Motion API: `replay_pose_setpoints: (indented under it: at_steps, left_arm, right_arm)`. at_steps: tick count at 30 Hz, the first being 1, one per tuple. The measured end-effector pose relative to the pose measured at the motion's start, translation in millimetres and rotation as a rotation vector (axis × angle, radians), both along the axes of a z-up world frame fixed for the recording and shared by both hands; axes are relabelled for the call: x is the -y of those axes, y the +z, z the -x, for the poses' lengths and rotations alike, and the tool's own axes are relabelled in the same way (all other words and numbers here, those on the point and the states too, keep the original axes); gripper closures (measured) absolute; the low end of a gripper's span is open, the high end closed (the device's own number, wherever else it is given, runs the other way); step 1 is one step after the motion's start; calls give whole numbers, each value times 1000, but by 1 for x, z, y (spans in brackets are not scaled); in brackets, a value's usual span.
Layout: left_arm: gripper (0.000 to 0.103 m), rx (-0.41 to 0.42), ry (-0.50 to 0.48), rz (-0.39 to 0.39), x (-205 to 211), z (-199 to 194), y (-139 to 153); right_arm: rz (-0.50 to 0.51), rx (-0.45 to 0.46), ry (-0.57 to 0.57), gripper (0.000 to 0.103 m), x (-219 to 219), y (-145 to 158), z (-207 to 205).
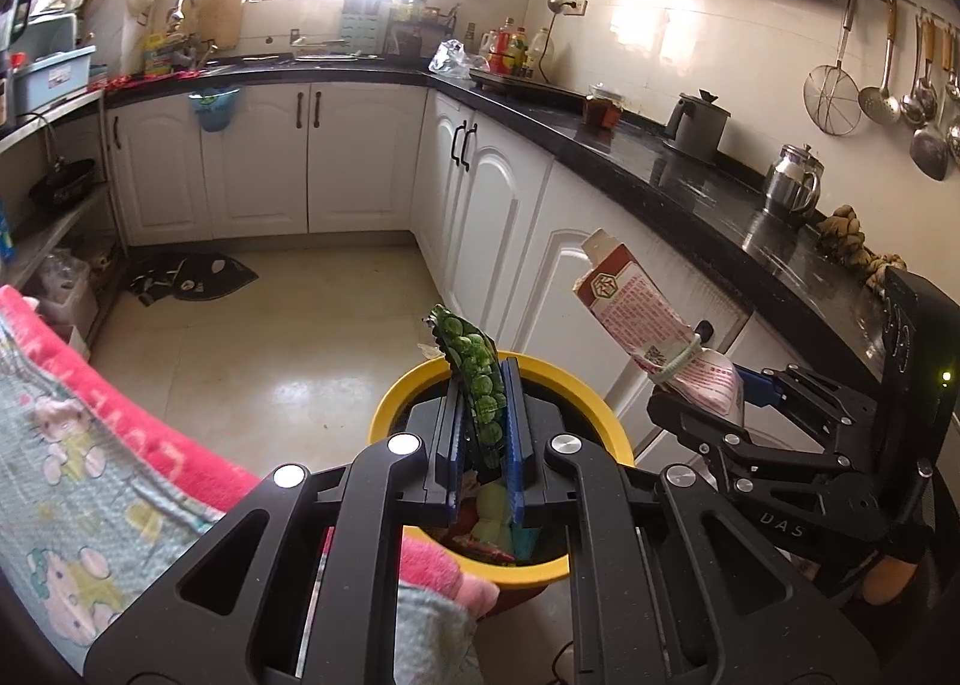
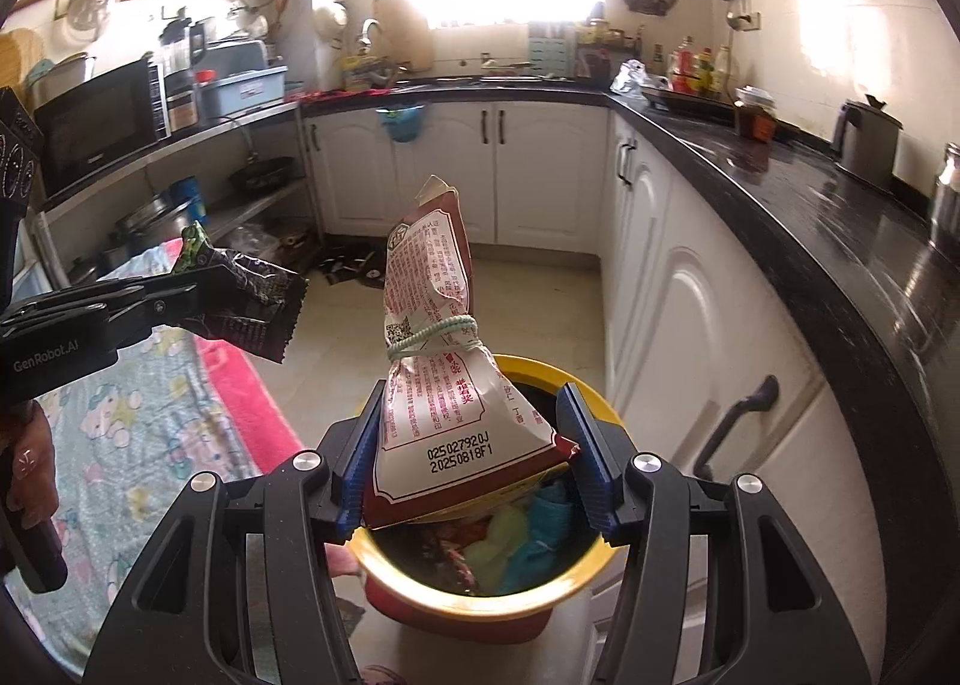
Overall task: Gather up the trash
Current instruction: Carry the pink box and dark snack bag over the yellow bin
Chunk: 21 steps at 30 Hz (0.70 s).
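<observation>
Kitchen floor | yellow bin (image 2: 600,562) w/ wrappers | L tool (image 1: 483,433) clamps green pea wrapper (image 1: 477,379) | R tool (image 2: 474,463) grips tied snack bag (image 2: 444,385)

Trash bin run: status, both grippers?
Left gripper shut on green wrapper. Right gripper holds tied red-white bag. Both above yellow-rimmed bin; nothing in the way.

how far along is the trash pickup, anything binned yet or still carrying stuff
Done: the yellow-rimmed bin already holds wrappers and scraps. In hand: the left gripper is shut on a green snack wrapper, and the right gripper grips a tied red-and-white bag; both are above the bin. Left: dropping both in. Dark items lie on the far floor, though I cannot tell if they are trash.
</observation>
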<state>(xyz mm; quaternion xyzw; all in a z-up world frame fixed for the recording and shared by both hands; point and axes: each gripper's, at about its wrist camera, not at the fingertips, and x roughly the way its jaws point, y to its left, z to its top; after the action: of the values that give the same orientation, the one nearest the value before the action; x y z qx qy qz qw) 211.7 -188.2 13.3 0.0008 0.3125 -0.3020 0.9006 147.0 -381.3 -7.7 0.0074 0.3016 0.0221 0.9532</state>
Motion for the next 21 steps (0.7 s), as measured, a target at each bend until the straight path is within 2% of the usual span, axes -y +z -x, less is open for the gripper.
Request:
replay_pose_setpoints:
  at_steps: [9, 21]
  left_arm:
    - [96, -21, -14, -14, 22, -12, -22]
    - [95, -108, -28, -41, 35, -31, -63]
  right_arm:
    - [6, -27, -62, 50, 19, -19, -5]
    - [4, -137, -78, 50, 22, -64, -24]
